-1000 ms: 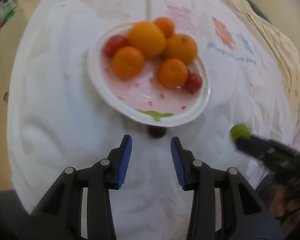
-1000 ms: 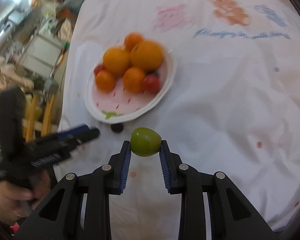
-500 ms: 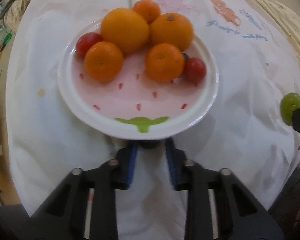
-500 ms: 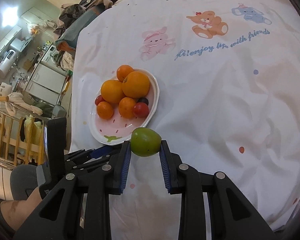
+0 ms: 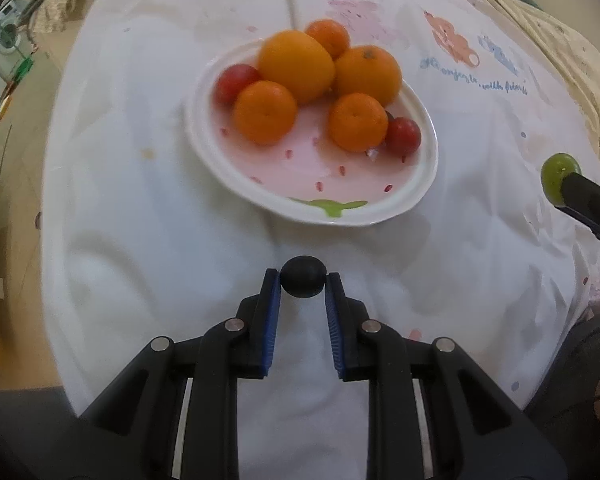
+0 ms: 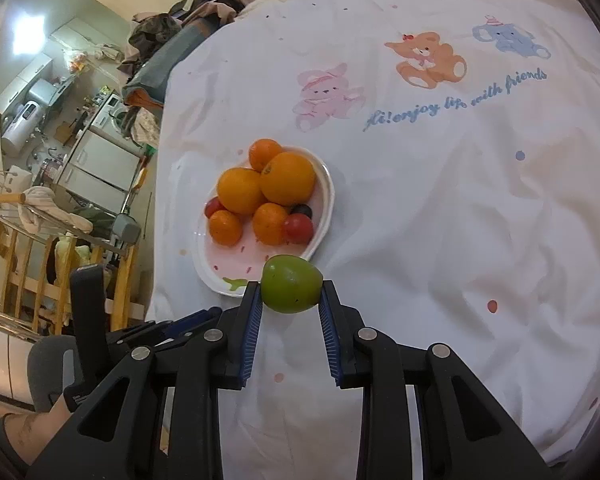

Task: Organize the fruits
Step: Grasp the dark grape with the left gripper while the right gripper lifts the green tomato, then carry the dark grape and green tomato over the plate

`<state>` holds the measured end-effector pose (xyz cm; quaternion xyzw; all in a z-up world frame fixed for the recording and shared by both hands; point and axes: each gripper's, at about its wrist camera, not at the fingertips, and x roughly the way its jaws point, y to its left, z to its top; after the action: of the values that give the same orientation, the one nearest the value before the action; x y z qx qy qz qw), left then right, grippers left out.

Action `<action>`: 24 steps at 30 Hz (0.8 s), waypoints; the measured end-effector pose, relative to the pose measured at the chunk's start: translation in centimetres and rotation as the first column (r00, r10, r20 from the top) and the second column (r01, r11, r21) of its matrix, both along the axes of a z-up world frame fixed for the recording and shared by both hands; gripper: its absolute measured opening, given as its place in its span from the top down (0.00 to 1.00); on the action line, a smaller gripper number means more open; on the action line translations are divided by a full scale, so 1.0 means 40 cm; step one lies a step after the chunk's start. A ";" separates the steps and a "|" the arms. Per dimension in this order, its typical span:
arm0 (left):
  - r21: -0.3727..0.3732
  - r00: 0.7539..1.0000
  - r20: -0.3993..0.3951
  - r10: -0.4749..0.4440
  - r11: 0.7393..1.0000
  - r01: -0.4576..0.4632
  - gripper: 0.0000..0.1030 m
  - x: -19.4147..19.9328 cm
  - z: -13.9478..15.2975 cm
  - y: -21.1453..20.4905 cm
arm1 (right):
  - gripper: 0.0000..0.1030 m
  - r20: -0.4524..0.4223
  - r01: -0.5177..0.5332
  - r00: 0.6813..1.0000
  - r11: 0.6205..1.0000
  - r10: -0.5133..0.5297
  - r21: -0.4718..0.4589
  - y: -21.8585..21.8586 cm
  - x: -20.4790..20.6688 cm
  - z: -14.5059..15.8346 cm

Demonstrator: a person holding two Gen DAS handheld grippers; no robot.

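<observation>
Now the left gripper [image 5: 303, 280] is clamped on a small dark fruit [image 5: 303, 277], a matte, nearly black ball pinched between the blue ribbed pads, just short of the near rim of the plate [image 5: 416, 196]. Being round, it shows no clear long axis; whether it is a grape or a plum is hard to tell. The right gripper [image 6: 290, 298] is closed around a green fruit [image 6: 291, 283], smooth, glossy and egg-shaped, its long axis lying crosswise between the fingers with the narrower end toward the right finger; it hangs over the plate's near edge in the right wrist view.

On the plate, a glossy white oval dish with a pale pink centre, red flecks and a green leaf mark, lie five oranges [image 5: 296, 65] with dimpled skin, bunched at the far side. Two shiny cherry tomatoes [image 5: 403, 135] flank them, one at each side of the plate. Under the plate spreads a rumpled white cloth [image 6: 480, 208] printed with cartoon animals.
</observation>
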<state>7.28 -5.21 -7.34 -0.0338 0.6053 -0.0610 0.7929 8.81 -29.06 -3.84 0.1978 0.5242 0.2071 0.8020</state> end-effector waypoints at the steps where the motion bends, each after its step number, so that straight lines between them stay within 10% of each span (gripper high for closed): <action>1: 0.000 1.000 0.006 0.005 1.000 -0.005 0.82 -0.002 0.007 0.005 | 0.70 0.004 -0.002 1.000 1.000 0.002 0.003 0.001 -0.002 0.003; 13: 0.019 0.980 0.197 0.038 0.999 -0.043 0.82 0.043 0.176 0.068 | 0.70 0.050 0.004 0.999 0.997 -0.008 0.079 -0.006 -0.001 0.034; 24: -0.024 0.995 0.104 0.010 1.000 -0.007 0.81 0.134 0.082 -0.019 | 0.70 0.053 0.038 0.998 0.995 -0.043 0.097 -0.018 0.028 0.028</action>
<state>12.64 -5.99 -4.07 -0.0425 0.5623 -0.0664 0.8232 9.92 -29.80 -2.74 0.2410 0.4872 0.2212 0.8097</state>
